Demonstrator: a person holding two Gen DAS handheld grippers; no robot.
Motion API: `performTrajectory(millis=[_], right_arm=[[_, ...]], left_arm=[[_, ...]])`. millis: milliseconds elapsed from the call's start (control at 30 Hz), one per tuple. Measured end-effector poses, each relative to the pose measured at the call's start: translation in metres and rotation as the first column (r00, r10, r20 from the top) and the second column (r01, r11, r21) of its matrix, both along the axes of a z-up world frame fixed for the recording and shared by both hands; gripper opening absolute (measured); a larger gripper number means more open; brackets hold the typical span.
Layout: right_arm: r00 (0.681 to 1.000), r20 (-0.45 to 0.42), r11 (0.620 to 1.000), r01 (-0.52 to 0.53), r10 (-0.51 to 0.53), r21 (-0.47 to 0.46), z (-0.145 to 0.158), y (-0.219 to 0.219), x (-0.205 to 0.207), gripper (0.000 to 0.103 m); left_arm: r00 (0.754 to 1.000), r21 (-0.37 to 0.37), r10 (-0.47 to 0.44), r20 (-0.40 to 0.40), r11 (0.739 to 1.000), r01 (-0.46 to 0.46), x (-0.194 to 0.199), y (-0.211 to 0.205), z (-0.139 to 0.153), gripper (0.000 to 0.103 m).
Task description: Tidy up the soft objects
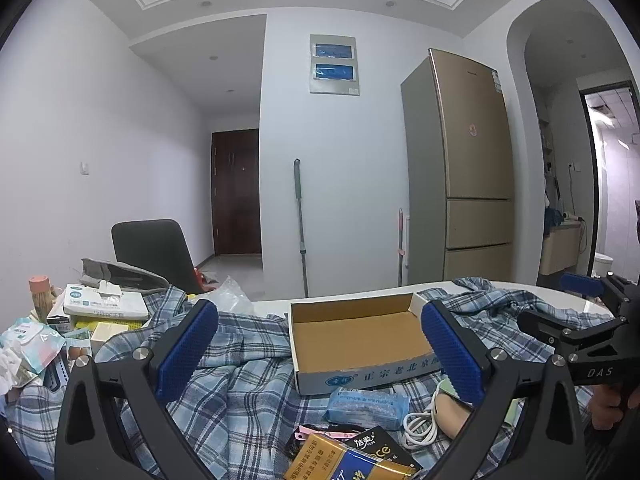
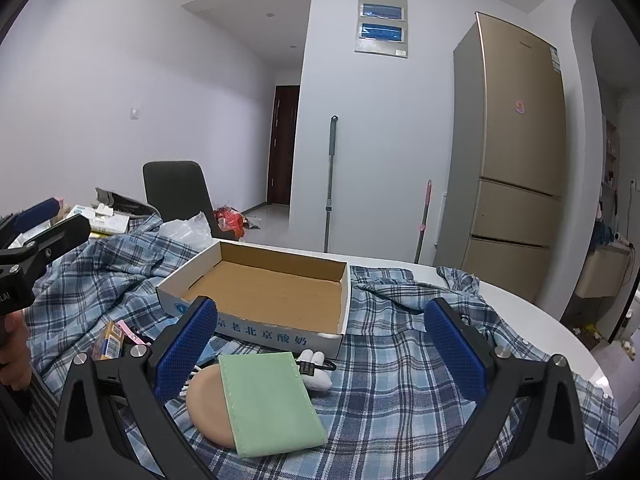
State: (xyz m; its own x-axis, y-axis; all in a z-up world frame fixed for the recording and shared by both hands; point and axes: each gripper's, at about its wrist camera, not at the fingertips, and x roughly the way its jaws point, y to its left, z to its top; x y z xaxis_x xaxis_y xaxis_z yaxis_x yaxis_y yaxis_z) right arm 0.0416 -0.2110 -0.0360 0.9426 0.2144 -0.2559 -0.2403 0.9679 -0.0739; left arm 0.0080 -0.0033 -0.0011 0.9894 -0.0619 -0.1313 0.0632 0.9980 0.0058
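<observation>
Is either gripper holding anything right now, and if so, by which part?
Nothing is held. The left gripper and right gripper are both open, hovering above the plaid cloth near the cardboard box.

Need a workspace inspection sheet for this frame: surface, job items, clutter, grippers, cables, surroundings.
Surface: white table, mostly covered by a rumpled blue plaid cloth.
Job's things: open cardboard box empty, on the cloth; green cloth pouch lying over a tan round pad in front of it; blue tissue pack.
Clutter: wet-wipes pack, plastic bag, gold carton, black packet.
Grippers: left hand-held gripper open, holding nothing; right hand-held gripper open, above the pouch.
Cables: coiled white cable beside the tissue pack.
Surroundings: gold fridge, black chair, mop handle, dark door.
</observation>
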Motion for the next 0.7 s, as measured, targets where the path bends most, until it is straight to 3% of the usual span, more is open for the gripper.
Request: performTrajectory(millis=[233, 467, 700], right_arm=[[1.000, 0.001, 1.000, -0.011, 0.011, 0.016, 0.002, -0.001, -0.001, 0.103], [0.999, 0.003, 0.999, -0.032, 0.032, 0.030, 0.001, -0.003, -0.001, 0.103], [0.993, -0.112, 0.999, -0.023, 0.027, 0.041, 0.005, -0.006, 0.019, 0.103]], left_arm=[[0.999, 0.010, -0.053, 0.010, 0.999, 0.053, -0.012, 0.000, 0.007, 0.103], [0.999, 0.027, -0.033, -0.025, 0.999, 0.034, -0.006, -0.004, 0.004, 0.103], [0.998, -0.012, -0.027, -0.058, 1.000, 0.026, 0.000, 0.005, 0.002, 0.103]])
